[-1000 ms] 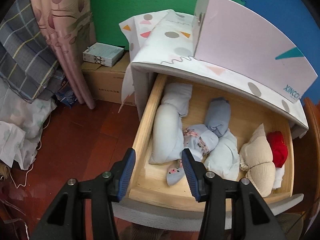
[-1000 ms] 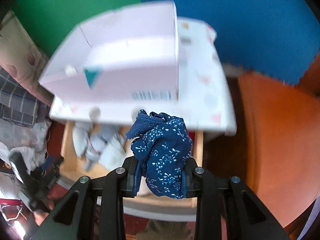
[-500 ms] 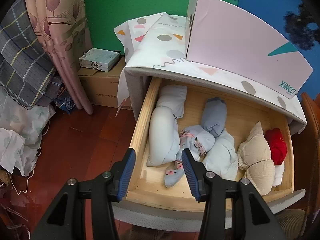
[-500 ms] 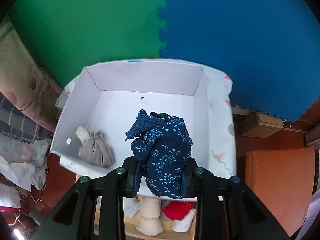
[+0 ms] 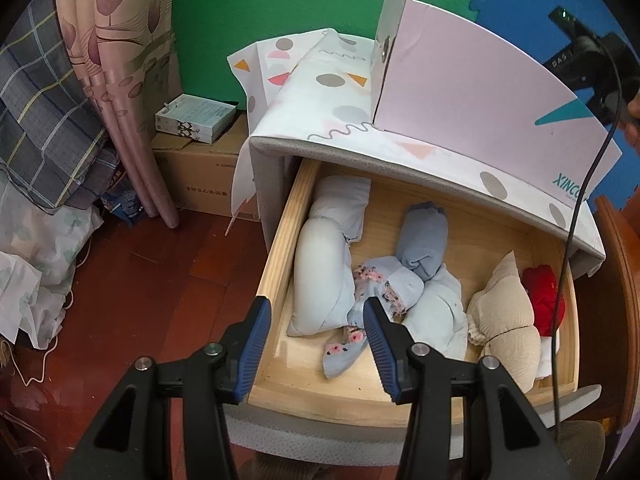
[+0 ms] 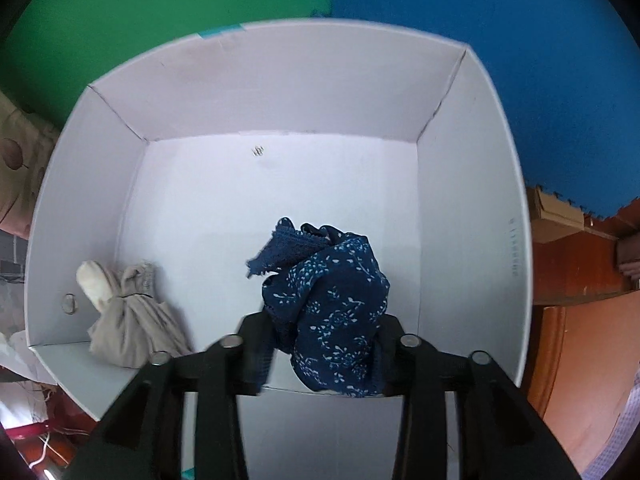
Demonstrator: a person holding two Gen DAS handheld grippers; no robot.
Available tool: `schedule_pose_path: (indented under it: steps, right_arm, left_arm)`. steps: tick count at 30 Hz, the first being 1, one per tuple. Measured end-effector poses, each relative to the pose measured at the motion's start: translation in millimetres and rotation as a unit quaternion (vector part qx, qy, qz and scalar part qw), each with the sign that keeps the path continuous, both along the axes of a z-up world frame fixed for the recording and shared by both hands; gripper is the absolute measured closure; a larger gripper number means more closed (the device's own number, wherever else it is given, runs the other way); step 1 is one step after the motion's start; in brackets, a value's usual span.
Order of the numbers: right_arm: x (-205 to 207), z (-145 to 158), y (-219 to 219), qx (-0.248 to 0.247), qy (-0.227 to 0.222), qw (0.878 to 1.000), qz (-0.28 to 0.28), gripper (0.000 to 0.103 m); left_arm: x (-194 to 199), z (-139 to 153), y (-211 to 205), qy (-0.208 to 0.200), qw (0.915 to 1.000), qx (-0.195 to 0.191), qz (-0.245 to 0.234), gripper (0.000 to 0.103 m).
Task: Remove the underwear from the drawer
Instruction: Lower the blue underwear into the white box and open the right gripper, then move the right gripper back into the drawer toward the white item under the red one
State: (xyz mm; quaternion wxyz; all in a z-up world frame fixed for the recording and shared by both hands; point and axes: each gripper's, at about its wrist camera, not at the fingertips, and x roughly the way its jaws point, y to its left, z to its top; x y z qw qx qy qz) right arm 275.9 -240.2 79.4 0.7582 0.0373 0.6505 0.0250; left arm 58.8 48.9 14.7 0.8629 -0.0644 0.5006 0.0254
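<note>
While our right gripper [image 6: 326, 344] opens around the dark blue underwear [image 6: 328, 300], hanging over the white box [image 6: 472, 216], we should let it drop clear beside the grey bundle [image 6: 132, 320] at nine o'clock. Our left gripper [image 5: 316, 344], half open and empty, waits over the drawer [image 5: 280, 248]. At two o'clock the box front [image 5: 480, 112] reads "XINCC", cut off.

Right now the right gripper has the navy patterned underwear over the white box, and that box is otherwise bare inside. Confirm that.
Not quite. The right gripper, its jaws opening, does have the navy patterned underwear between them over the white box, but the box is not bare inside: a grey tied bundle lies in its left corner, as the right wrist view shows.
</note>
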Motion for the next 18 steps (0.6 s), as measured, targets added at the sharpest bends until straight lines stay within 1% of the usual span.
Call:
schedule_pose_path:
  steps: [1,3,7,10,13,15,17,18]
  right_arm:
    - [-0.3,0.1,-0.8,-0.005,-0.001,1.0,-0.002,0.048]
    - [-2.7,5.2,-0.7,0.001,-0.007,1.0,0.003,0.047]
    - [-17.6,34.1,-2.4,0.005,-0.034,0.999,0.009,0.047]
    - [-45.6,60.1,-2.6,0.002,-0.049,0.998,0.035,0.047]
    - [-83.5,74.8,-8.1,-0.002,-0.053,0.997,0.048,0.048]
    - [-110.8,76.4,-15.2,0.0,-0.046,0.997,0.055,0.049]
    - [-135.4,66.5,-19.8,-0.008,-0.027,0.998,0.058,0.049]
    - [-139.5,61.1,-23.7,-0.011,-0.018,0.998,0.059,0.049]
  left_arm:
    - [0.0,0.1,-0.1,0.0,1.0,-0.001,0.0,0.054]
    - [0.0,0.1,-0.3,0.0,1.0,0.0,-0.001,0.054]
    - [0.8,-0.8,-0.3,0.001,1.0,0.001,-0.001,0.054]
    - [1.3,-2.0,1.0,0.005,1.0,-0.003,0.002,0.054]
    - [0.4,-1.7,0.8,0.004,1.0,-0.002,0.004,0.054]
    - [0.2,-2.0,-0.3,0.005,1.0,0.001,0.006,0.054]
    - [0.0,-2.1,-1.0,0.007,1.0,0.003,0.005,0.054]
    - [0.1,-2.3,-1.7,0.008,0.9999,0.004,0.005,0.054]
